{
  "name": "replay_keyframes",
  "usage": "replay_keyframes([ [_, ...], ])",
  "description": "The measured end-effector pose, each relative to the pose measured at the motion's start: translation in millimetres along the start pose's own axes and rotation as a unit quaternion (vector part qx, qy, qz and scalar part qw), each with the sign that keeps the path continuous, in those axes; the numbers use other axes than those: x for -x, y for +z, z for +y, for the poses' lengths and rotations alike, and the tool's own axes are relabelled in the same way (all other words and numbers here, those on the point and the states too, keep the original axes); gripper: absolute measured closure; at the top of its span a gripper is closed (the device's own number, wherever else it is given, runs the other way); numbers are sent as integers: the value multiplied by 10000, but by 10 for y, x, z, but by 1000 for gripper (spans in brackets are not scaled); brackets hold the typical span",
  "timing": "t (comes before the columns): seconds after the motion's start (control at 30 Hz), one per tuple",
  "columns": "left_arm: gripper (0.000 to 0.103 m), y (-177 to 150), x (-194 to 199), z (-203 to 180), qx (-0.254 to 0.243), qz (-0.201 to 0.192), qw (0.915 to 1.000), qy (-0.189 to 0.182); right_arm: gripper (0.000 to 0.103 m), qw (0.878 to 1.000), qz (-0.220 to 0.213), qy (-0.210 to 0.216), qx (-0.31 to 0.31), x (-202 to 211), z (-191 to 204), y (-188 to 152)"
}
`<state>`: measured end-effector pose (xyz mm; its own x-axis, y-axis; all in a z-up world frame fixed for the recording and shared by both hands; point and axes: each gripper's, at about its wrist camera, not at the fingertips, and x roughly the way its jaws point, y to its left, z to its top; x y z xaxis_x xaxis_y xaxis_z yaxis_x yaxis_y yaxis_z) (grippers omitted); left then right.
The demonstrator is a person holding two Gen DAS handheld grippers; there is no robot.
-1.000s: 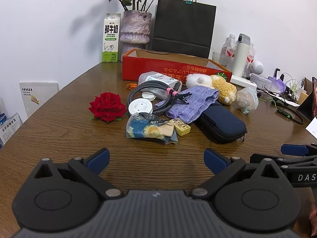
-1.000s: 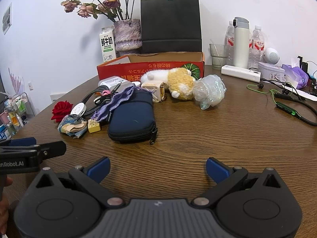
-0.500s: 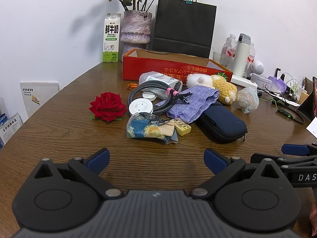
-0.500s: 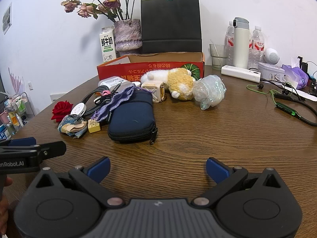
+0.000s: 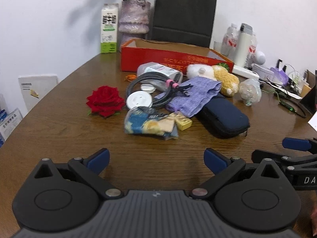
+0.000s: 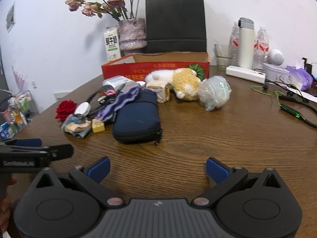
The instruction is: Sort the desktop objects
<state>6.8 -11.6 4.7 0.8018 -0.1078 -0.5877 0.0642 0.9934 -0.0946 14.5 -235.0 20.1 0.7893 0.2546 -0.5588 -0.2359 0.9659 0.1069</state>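
A loose pile lies mid-table: a red rose point(image 5: 105, 101), white disc point(image 5: 139, 100), coiled grey cable point(image 5: 138, 79), purple cloth point(image 5: 192, 97), navy zip pouch point(image 5: 223, 119), blue-and-yellow packet point(image 5: 148, 126), small yellow block point(image 5: 183, 121), plush toy point(image 5: 218, 75) and crumpled plastic point(image 5: 250, 91). Behind them stands an open red cardboard box point(image 5: 170, 59). My left gripper point(image 5: 156, 158) is open and holds nothing, short of the packet. My right gripper point(image 6: 157, 168) is also open with nothing in it, just short of the navy pouch point(image 6: 136, 117).
At the back stand a milk carton point(image 5: 108, 27), a vase of dried flowers point(image 6: 132, 33) and a black paper bag point(image 5: 182, 13). Bottles, a white flask point(image 6: 246, 43), a glass, a power strip and green cables point(image 6: 289, 109) crowd the right side. Bare wood lies between the grippers and the pile.
Both views have shifted slightly and the left one is blurred, so both grippers have moved a little. Their jaws stay open and no object on the table has moved.
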Motion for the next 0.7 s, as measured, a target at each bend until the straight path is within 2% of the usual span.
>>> replay_keyframes([
  [0.1,0,178,-9,-2,17,-23,10000,-49,0,9998,-77,37,151,7,45,134],
  [0.2,0,320,-188,-28,-194,238,9995,18,0,9991,128,14,408,-133,113,265],
  [0.37,1,386,-468,26,-106,468,9987,149,0,9975,434,27,564,-462,176,428],
  [0.43,8,379,-538,47,-96,544,9983,206,0,9967,502,30,642,-594,212,484],
  [0.5,15,373,-522,71,-100,435,9986,298,0,9962,579,47,650,-715,211,534],
  [0.6,36,393,-480,152,-44,363,9991,211,0,9961,634,-18,610,-854,197,588],
  [0.7,41,422,-477,196,-84,362,9993,85,3,9951,775,28,618,-991,215,595],
])
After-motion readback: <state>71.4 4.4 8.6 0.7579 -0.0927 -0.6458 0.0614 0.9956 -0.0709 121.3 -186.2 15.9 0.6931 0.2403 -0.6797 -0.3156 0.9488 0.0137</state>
